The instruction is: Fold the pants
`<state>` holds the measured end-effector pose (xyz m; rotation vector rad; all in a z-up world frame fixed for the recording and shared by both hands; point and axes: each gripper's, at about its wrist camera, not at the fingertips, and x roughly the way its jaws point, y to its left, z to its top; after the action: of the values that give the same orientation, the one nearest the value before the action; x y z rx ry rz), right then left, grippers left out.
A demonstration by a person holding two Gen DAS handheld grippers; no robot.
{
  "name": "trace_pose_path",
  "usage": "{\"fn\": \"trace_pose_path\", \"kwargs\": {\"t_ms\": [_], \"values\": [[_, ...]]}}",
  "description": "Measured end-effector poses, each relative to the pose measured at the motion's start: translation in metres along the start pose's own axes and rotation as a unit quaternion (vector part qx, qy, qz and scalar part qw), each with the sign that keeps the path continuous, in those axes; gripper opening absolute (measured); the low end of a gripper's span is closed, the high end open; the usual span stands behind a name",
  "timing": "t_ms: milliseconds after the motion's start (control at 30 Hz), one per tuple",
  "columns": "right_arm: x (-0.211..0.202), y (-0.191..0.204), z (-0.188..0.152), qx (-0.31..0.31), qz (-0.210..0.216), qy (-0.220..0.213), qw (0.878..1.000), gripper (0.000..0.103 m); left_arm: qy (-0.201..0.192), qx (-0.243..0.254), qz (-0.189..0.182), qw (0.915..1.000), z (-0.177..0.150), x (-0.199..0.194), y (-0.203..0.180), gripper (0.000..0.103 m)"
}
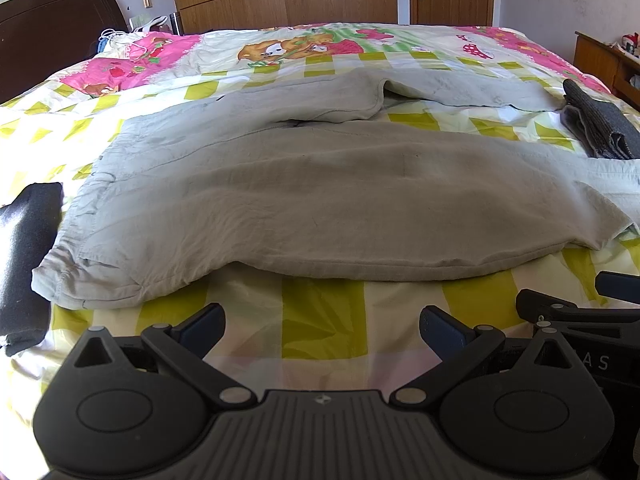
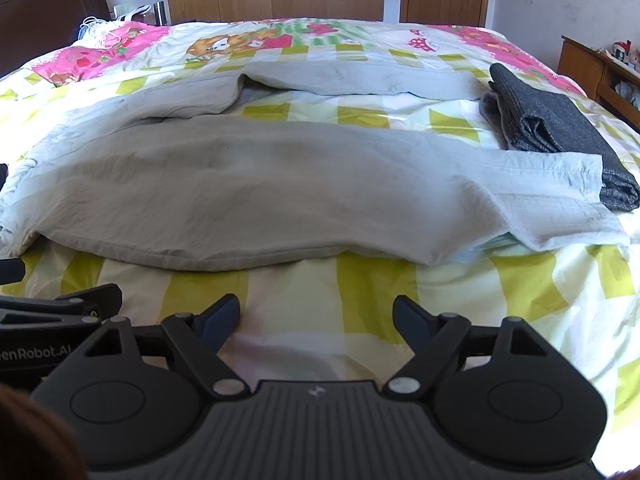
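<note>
Both tongs, left (image 1: 322, 328) and right (image 2: 316, 318), are hanging apart, empty; I'm aiming squarely for the pants' (image 1: 312, 196) near hem.

1. We have an open strip of checked bedspread (image 1: 324, 320) between both grippers and the near hem of the light grey pants (image 1: 320, 200).
2. The left gripper (image 1: 322, 326) and right gripper (image 2: 316, 320) sit just beside each other, jaws wide with nothing between them.
3. A folded dark grey garment (image 2: 560, 128) blocks our right, touching the pants' cuff.
4. A black folded cloth (image 1: 28, 260) crowds our left edge.
</note>
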<state>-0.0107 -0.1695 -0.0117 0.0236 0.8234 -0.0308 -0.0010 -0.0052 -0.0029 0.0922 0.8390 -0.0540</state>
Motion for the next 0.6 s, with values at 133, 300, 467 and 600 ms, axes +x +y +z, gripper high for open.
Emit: {"fn": "trace_pose_path", "kwargs": {"t_ms": [133, 300, 467, 600], "values": [[0.0002, 0.0001, 0.0000, 0.000, 0.000, 0.000, 1.000, 0.082, 0.000, 0.000, 0.000, 1.0000, 0.0002, 0.0002, -0.0002, 0.103], [0.0003, -0.0001, 0.0000, 0.000, 0.000, 0.000, 1.000, 0.082, 0.001, -0.001, 0.000, 1.0000, 0.0003, 0.0001, -0.0003, 0.103], [0.0007, -0.0002, 0.0000, 0.000, 0.000, 0.001, 1.000, 0.082, 0.001, -0.001, 0.001, 1.0000, 0.0002, 0.0002, -0.0006, 0.103], [0.0012, -0.0002, -0.0003, 0.000, 0.000, 0.001, 1.000, 0.082, 0.001, 0.000, 0.001, 1.0000, 0.0001, 0.0002, -0.0007, 0.103]]}}
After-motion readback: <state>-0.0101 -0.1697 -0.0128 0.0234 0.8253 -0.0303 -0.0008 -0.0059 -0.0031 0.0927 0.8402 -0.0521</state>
